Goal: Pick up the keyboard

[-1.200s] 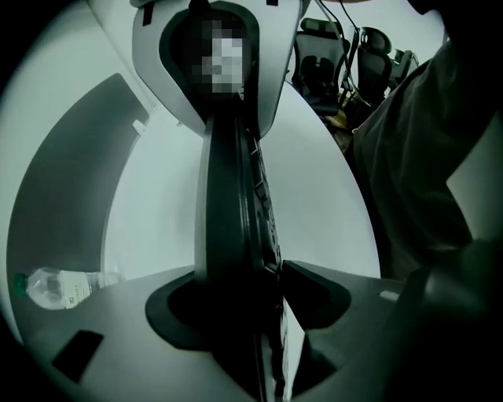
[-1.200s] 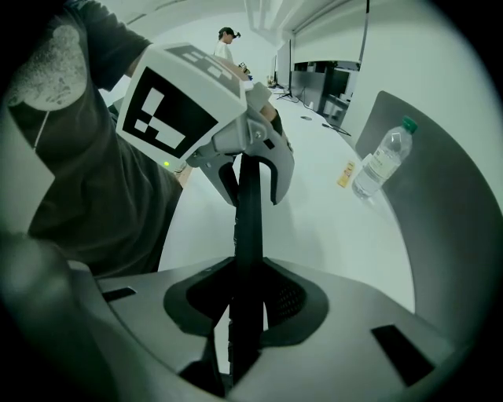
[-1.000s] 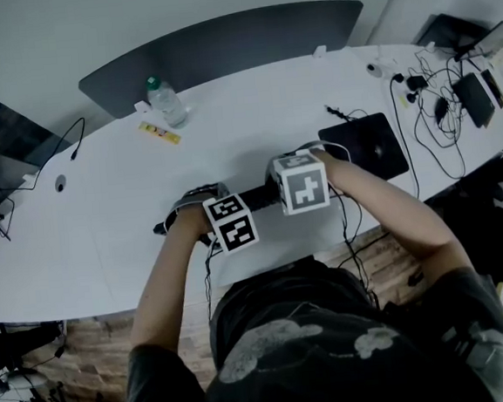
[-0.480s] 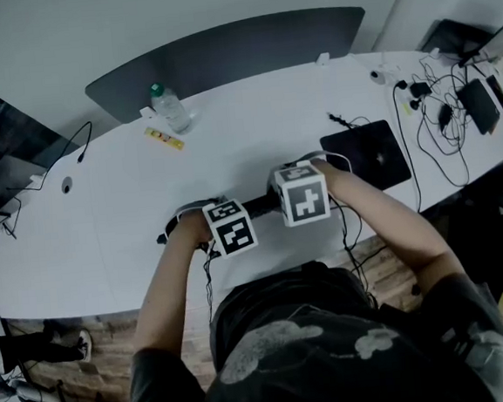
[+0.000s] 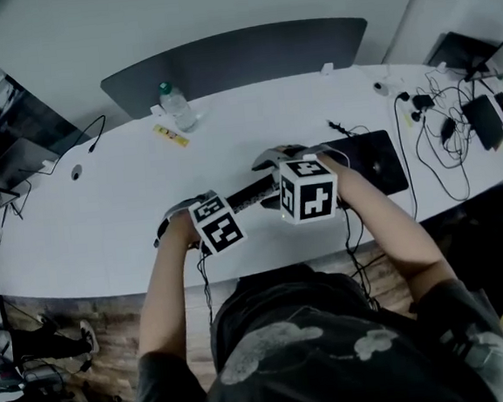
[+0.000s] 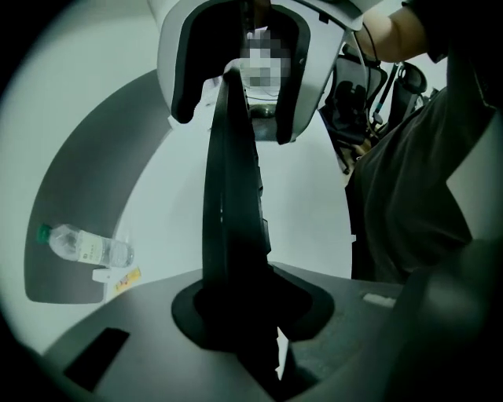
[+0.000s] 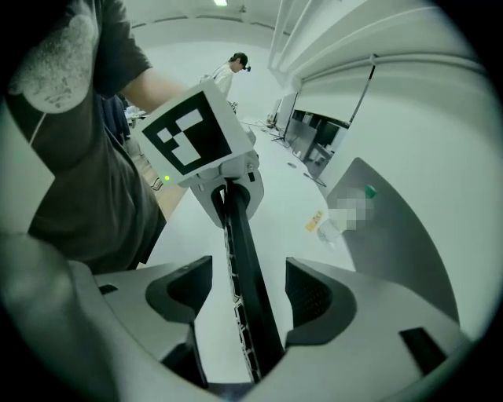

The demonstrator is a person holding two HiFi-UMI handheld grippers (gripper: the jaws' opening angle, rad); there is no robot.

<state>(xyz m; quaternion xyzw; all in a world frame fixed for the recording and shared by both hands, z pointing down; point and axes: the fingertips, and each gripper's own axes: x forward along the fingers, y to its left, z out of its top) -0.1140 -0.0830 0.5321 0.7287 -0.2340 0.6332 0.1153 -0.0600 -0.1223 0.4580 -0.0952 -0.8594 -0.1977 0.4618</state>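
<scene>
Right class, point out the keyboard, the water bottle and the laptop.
keyboard (image 7: 247,275), right gripper view, on its thin dark edge.
water bottle (image 5: 177,109), head view, on the middle of its body.
laptop (image 5: 379,158), head view, on the centre of its lid.

Dim, cool cast, dark fisheye edges, perhaps overhead light
</scene>
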